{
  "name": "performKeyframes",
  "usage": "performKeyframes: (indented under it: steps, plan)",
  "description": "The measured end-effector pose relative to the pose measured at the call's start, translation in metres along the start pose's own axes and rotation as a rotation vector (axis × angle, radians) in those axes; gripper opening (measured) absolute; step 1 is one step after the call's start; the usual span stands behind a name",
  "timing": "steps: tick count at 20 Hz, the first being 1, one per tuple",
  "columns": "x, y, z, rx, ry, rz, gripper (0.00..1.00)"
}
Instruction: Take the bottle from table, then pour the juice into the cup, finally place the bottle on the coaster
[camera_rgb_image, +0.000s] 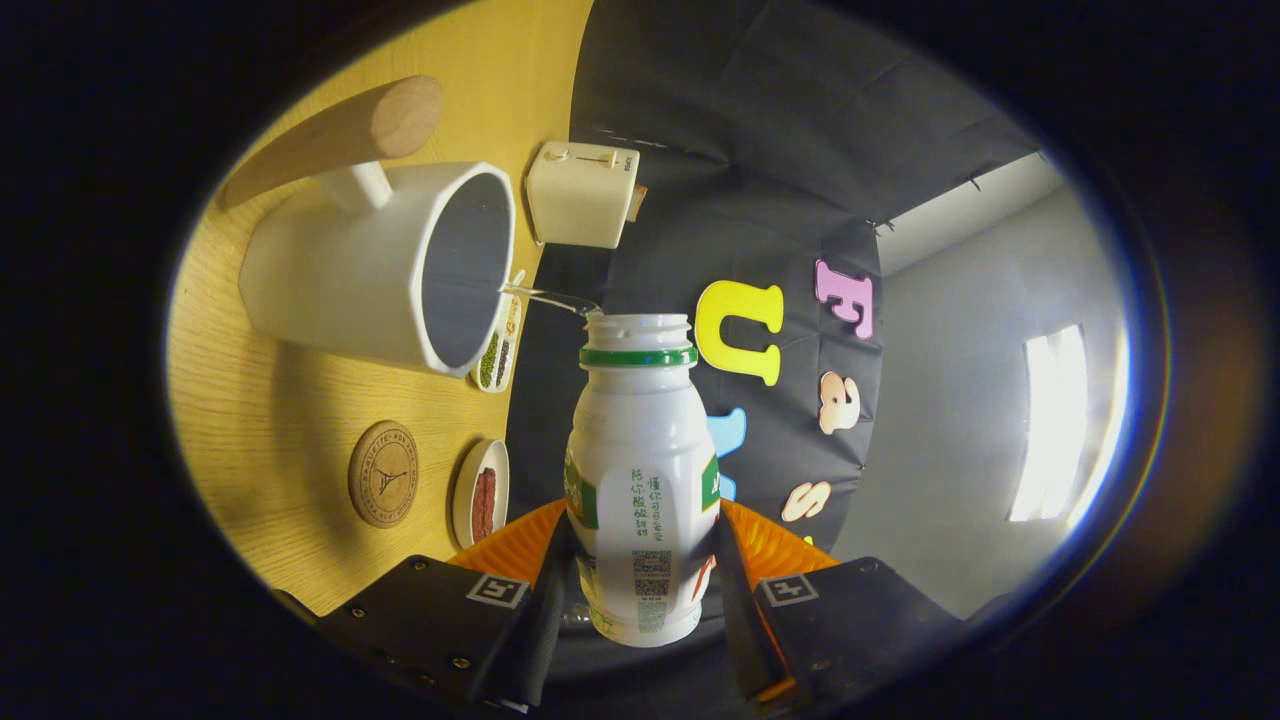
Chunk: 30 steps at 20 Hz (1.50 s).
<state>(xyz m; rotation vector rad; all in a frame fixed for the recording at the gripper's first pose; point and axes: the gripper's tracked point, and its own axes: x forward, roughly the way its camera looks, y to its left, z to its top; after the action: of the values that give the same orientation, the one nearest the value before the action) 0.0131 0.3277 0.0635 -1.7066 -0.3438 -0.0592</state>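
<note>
Now tongs (645, 590) pinching bottle (640, 470), clear stream entering cup (380, 270), coaster (383, 473) bare

One bottle (640, 470), one cup (375, 270), one coaster (383, 473), one toaster (582, 194) and two small dishes (480, 493) are showing.

The tongs (645, 580) carry dark blocky housings with small screws, each bearing a square black-and-white marker.

The claw (645, 585) is rolled sideways, both fingers (540, 610) clamped inward.
</note>
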Motion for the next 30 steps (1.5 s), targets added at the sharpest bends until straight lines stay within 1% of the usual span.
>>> performKeyframes:
  steps: [14,30]
  plan:
    - [0.002,-0.006,-0.004,-0.028,0.001,-0.005,0.69]
    - [0.006,-0.018,-0.004,-0.080,-0.024,-0.032,0.70]
